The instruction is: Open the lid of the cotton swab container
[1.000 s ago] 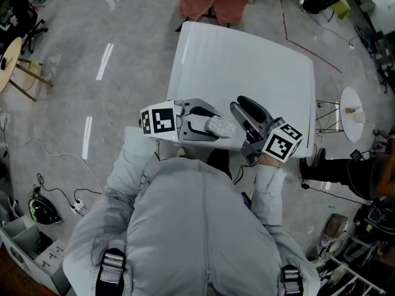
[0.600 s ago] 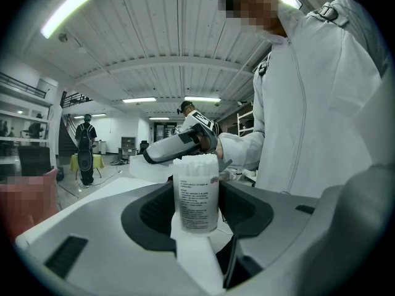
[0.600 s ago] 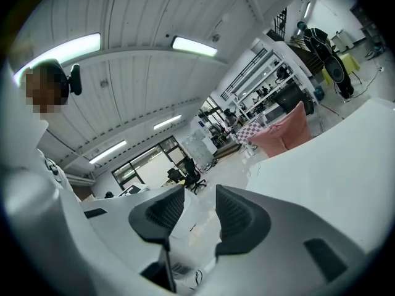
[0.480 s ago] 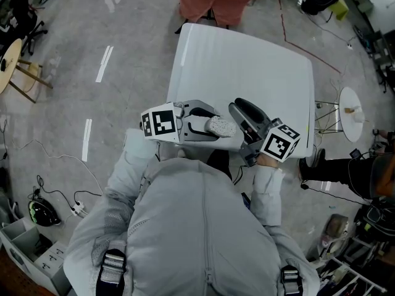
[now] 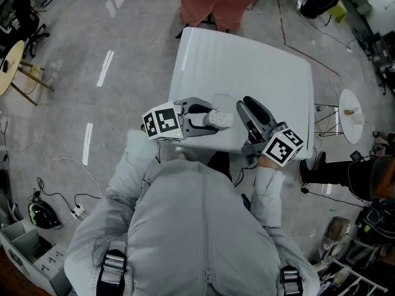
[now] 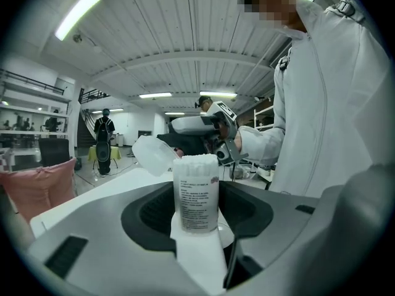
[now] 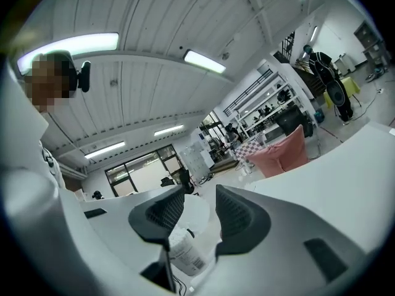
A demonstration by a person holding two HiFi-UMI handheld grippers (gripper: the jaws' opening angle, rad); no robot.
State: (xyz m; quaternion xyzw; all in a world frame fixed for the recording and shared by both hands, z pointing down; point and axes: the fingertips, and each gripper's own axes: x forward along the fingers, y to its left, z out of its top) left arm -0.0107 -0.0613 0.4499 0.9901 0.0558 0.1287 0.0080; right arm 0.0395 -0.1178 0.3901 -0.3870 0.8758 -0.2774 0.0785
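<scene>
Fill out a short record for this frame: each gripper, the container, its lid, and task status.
left gripper: shut on the cotton swab container, held over the near edge of the white table
right gripper: open; jaws have just been closing; the lid shows in the gap between them, with no press visible
lid: flipped open, tilted back beside the container's mouth
contents: cotton swabs packed up to the open mouth
task status: lid already open
</scene>
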